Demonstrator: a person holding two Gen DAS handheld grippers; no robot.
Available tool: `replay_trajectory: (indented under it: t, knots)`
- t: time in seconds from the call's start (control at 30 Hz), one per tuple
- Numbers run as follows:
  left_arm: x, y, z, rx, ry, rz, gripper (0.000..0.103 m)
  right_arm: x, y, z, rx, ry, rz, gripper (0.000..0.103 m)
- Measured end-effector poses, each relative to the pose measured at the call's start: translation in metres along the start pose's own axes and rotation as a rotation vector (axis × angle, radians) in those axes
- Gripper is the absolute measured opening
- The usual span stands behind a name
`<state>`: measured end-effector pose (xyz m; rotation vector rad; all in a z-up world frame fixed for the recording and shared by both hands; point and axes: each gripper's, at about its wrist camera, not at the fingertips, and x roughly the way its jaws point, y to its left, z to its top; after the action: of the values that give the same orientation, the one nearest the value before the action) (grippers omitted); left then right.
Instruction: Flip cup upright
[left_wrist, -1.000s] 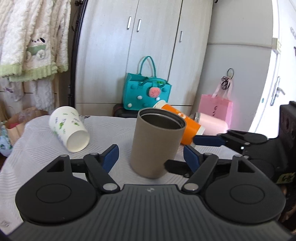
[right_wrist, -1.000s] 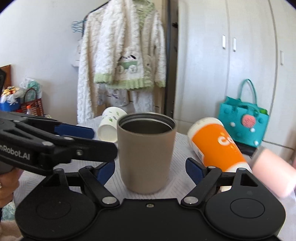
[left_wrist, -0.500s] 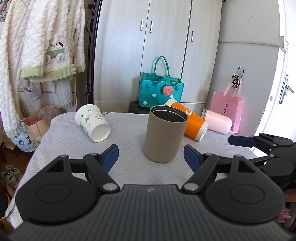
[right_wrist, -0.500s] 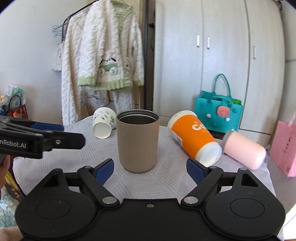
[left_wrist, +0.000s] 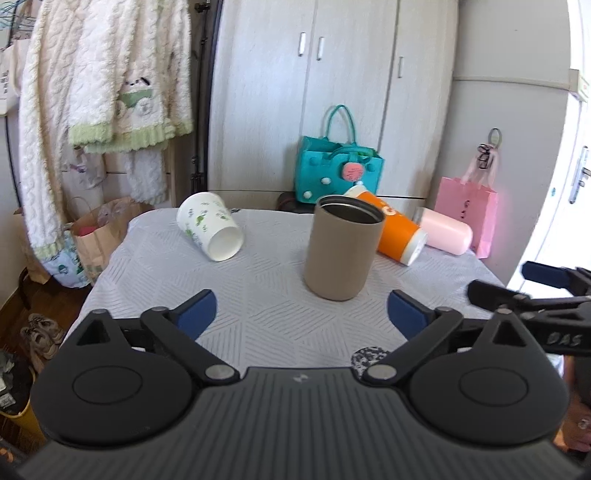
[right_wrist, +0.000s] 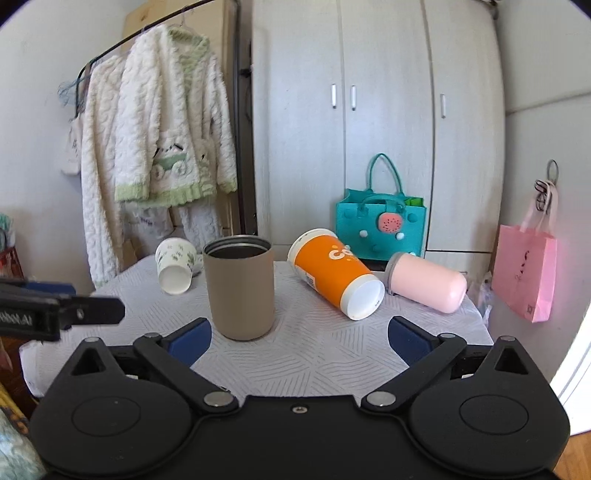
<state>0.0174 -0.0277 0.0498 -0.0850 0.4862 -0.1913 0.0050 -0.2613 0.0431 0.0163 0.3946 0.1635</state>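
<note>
A tan metal-lined cup (left_wrist: 341, 249) (right_wrist: 240, 288) stands upright on the table. A white cup with green prints (left_wrist: 210, 230) (right_wrist: 174, 267), an orange cup (left_wrist: 397, 232) (right_wrist: 334, 271) and a pink cup (left_wrist: 445, 230) (right_wrist: 426, 282) lie on their sides around it. My left gripper (left_wrist: 301, 314) is open and empty, a short way in front of the tan cup. My right gripper (right_wrist: 299, 338) is open and empty, also short of the cups. The right gripper shows at the right edge of the left wrist view (left_wrist: 535, 291).
The table (left_wrist: 258, 306) has a white patterned cloth. A teal bag (left_wrist: 338, 173) and a pink bag (left_wrist: 467, 212) stand behind it by the wardrobe. Robes (left_wrist: 103, 92) hang at the left. A paper bag (left_wrist: 96, 229) and shoes (left_wrist: 40, 334) sit on the floor at left.
Both grippers have drawn back from the upright tan cup, which now stands farther off and smaller in both views. Both stayed open.
</note>
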Motion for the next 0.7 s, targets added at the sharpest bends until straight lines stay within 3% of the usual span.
replay_trajectory:
  t: [0.27,0.7]
  knots:
    - [0.000,0.006,-0.007,-0.020,0.021,0.068,0.103,-0.010,0.003,-0.008,0.020,0.018,-0.069,0.103]
    - [-0.005,0.002,-0.024,0.018,0.003,0.097,0.103,-0.021,0.011,-0.027,0.047,0.033,-0.135,0.103]
